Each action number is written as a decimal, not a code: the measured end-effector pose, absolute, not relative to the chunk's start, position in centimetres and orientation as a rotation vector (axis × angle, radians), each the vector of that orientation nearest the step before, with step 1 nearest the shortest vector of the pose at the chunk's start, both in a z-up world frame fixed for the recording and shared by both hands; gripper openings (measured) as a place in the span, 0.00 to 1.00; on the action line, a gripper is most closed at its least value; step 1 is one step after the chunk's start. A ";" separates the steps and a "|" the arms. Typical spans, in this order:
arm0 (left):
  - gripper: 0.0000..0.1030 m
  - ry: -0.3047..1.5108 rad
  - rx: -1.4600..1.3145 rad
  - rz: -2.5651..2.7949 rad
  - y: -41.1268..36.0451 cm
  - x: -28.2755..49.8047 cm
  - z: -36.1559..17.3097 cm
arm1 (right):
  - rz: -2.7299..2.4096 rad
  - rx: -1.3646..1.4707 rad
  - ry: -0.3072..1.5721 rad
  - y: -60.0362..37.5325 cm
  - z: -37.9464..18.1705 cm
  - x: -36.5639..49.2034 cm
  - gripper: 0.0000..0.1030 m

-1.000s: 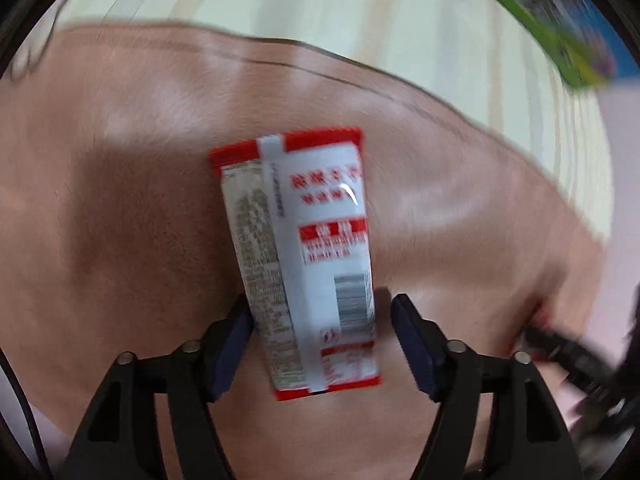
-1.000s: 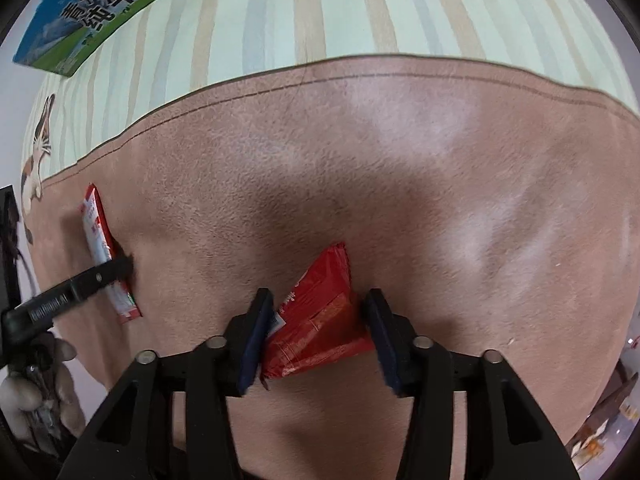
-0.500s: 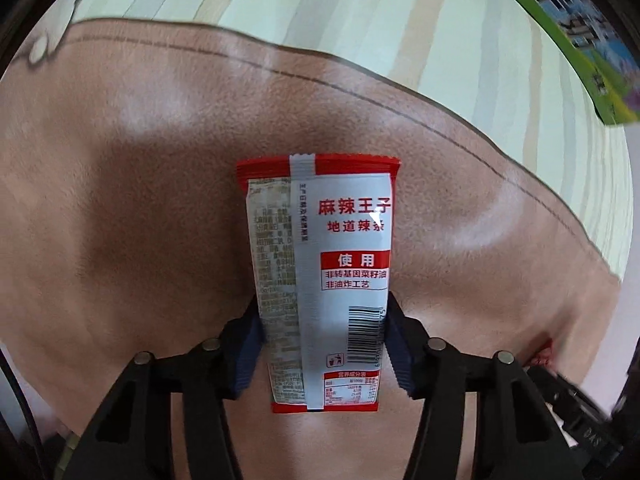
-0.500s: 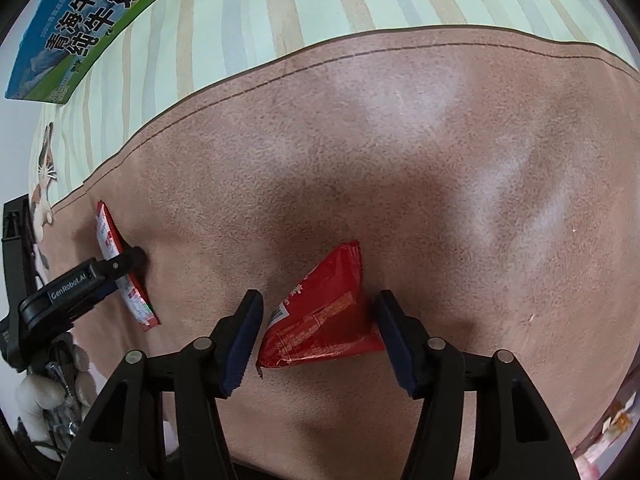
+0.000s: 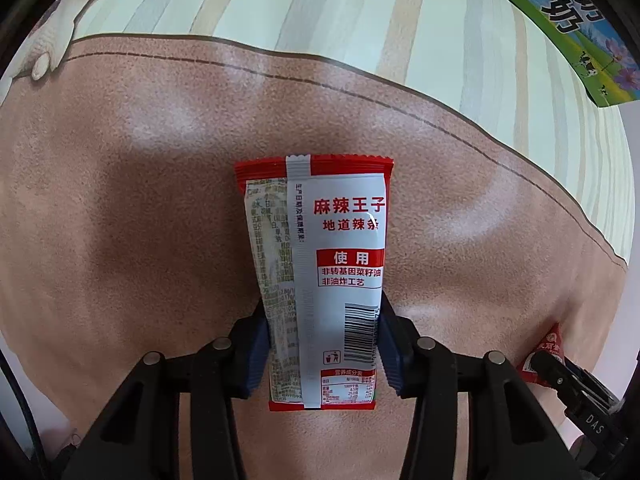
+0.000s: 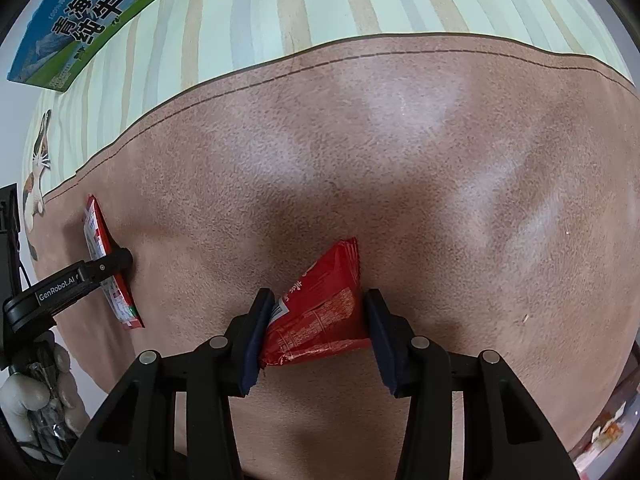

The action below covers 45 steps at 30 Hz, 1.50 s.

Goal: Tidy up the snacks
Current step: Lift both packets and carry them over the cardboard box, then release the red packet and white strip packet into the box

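A white-and-red snack packet (image 5: 320, 260) lies lengthwise between the blue pads of my left gripper (image 5: 322, 344). The jaws are closing and press on both of its long edges. My right gripper (image 6: 316, 332) points down at the brown mat, and its jaws are closing on a red snack packet (image 6: 320, 312), which sits askew and pinched between the pads. In the right wrist view the left gripper's finger (image 6: 80, 276) lies across the white-and-red packet (image 6: 108, 268) at the far left. The red packet (image 5: 540, 352) also shows at the lower right of the left wrist view.
Both packets are over a brown suede-like mat (image 6: 440, 160) on a striped tablecloth (image 5: 320, 0). A blue-green milk carton box (image 6: 88, 20) lies beyond the mat's far edge. A plush toy (image 6: 28, 392) sits off the mat at the lower left.
The left jaws went from standing wide beside the white-and-red packet to gripping it, and the packet now looks larger and nearer. The right jaws closed onto the red packet.
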State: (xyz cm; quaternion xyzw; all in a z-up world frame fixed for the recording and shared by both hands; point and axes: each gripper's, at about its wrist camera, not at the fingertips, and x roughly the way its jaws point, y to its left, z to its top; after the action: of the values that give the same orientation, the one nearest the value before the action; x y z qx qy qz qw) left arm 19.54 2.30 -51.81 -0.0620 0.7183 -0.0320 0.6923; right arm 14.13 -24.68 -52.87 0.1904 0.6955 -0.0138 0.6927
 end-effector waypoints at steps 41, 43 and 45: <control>0.45 1.432 0.052 -0.374 -11.4 51.0 -34.6 | 0.144 0.257 1.181 -27.8 -32.9 46.6 0.54; 0.49 1.453 0.056 -0.357 -11.5 51.8 -35.6 | 0.120 0.262 1.223 -27.8 -34.2 47.8 0.89; 0.64 1.459 0.052 -0.347 -11.3 52.2 -36.0 | 0.101 0.258 1.238 -28.0 -34.8 48.2 0.90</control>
State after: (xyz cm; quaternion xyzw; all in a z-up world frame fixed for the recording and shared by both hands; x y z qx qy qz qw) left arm 52.20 -11.31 -36.01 0.0238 0.6628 -0.1576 0.7316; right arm 48.23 -27.99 -34.80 0.1207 0.5782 0.0473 0.8055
